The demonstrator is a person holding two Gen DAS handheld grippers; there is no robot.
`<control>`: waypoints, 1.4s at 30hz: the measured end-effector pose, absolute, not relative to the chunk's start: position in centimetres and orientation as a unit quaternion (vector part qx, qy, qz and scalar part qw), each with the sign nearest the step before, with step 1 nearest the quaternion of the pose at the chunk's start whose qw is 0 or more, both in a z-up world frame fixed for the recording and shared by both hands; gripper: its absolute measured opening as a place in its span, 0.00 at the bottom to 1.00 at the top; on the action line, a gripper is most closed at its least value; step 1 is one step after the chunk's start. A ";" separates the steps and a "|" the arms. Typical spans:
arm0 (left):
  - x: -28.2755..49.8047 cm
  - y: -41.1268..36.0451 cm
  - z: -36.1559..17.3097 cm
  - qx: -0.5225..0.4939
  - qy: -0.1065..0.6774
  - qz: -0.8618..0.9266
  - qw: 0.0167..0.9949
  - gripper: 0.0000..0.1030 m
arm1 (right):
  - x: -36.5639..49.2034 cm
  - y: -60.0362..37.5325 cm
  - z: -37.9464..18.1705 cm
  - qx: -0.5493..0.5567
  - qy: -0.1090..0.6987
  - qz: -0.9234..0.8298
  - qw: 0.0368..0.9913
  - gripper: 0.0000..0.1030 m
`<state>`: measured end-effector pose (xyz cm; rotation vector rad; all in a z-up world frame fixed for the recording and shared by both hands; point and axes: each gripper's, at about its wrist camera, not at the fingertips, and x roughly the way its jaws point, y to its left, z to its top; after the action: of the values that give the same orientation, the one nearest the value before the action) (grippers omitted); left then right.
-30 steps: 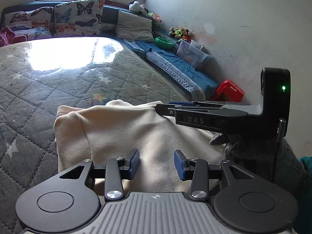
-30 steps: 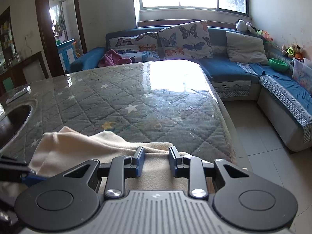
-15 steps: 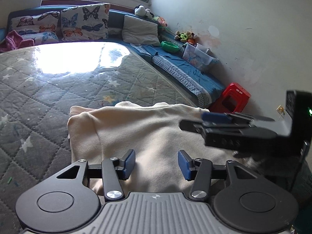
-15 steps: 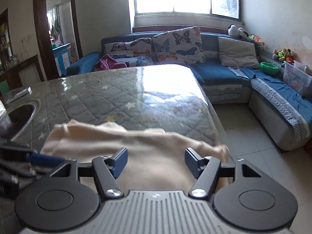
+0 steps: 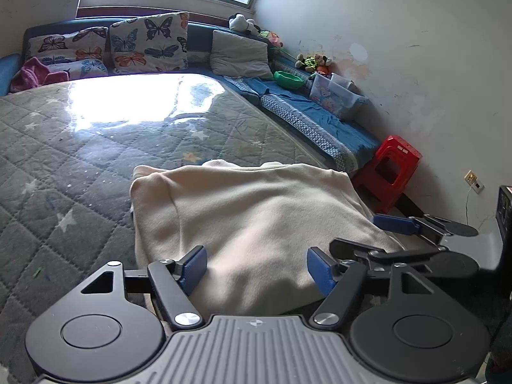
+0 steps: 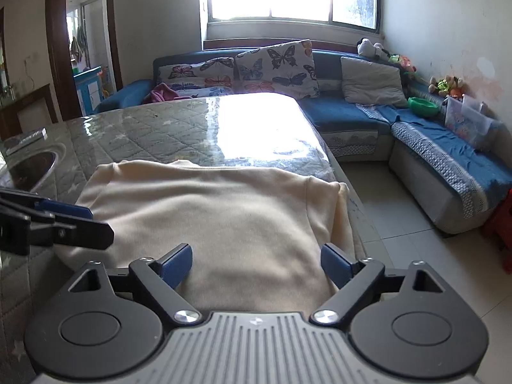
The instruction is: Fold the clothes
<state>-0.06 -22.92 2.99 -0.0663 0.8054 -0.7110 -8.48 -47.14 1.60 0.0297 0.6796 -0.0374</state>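
A cream garment lies folded in a rough rectangle at the near edge of the quilted grey table. It also shows in the right wrist view. My left gripper is open above its near edge and holds nothing. My right gripper is open above the garment's near right part and holds nothing. The right gripper shows at the right of the left wrist view. The left gripper shows at the left of the right wrist view.
A blue corner sofa with butterfly cushions runs behind and to the right of the table. A red stool stands on the tiled floor by the wall. A metal bowl sits on the table's left side.
Both grippers opened wide and pulled back from the garment. The garment settled flat on the table, spread wider than before.
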 end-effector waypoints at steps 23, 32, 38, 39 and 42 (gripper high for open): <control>-4.0 -20.0 3.3 -0.033 0.354 -0.320 0.878 0.99 | -13.6 -46.0 1.5 0.037 0.317 -0.076 0.945 1.00; -5.1 -18.9 2.6 -0.027 0.371 -0.313 0.874 1.00 | -14.4 -45.0 0.6 0.047 0.334 -0.067 0.939 1.00; -5.6 -18.5 1.8 -0.017 0.389 -0.304 0.869 1.00 | -14.6 -44.2 -0.3 0.047 0.351 -0.059 0.933 1.00; -5.6 -18.5 1.7 -0.017 0.393 -0.304 0.868 1.00 | -14.6 -44.1 -0.4 0.045 0.352 -0.060 0.933 1.00; -5.6 -18.4 1.3 -0.015 0.404 -0.302 0.863 1.00 | -14.7 -43.8 -0.5 0.037 0.354 -0.062 0.933 1.00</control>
<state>-5.63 -18.37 1.26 -0.0320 0.8469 -0.6339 -14.65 -43.77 -0.48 0.0749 0.7239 -0.1275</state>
